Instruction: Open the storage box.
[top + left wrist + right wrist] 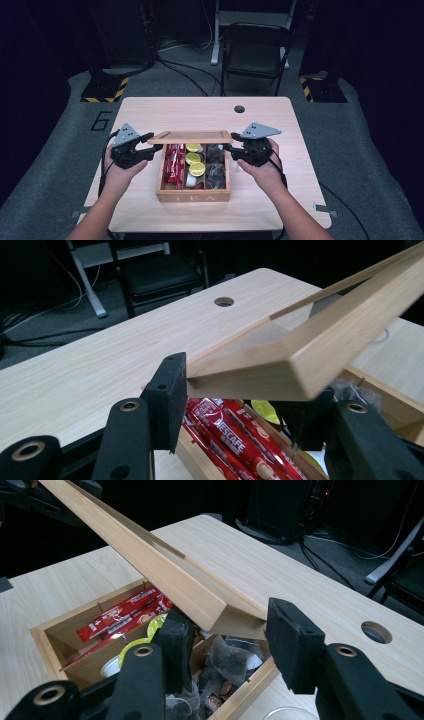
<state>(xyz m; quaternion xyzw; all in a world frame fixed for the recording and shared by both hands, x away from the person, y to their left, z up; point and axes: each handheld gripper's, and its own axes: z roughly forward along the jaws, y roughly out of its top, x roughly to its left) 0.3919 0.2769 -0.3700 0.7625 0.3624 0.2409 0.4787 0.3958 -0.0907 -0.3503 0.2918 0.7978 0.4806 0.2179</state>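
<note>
High view: a flat, light wooden lid with a framed window panel (190,136) is held up above an open, pale wooden tea box with "TEA" on its front wall (193,197), which stands near the middle of the smooth, light wood-grain table (280,125). The left claw (145,145) holds the lid's left corner and the right claw (234,148) its right corner, one at each end so the lid stays level and can swing clear of the box. Inside, three long compartments hold glossy red stick sachets (173,162), round yellow-green lidded cups (196,168) and dark, crinkled clear-wrapped tea bags (216,170).

Left gripper view: the black padded jaws are clamped on the lid's square corner (280,372), one pad against its side and the other below it. Red sachets (232,440) lie underneath.

Right gripper view: the near jaw is tucked under the lid's other corner (210,607); the far pad stands just beside its end face, and I cannot tell whether it presses on the wood. The lid slopes up and away, with the tea bags (225,665) directly below it.
</note>
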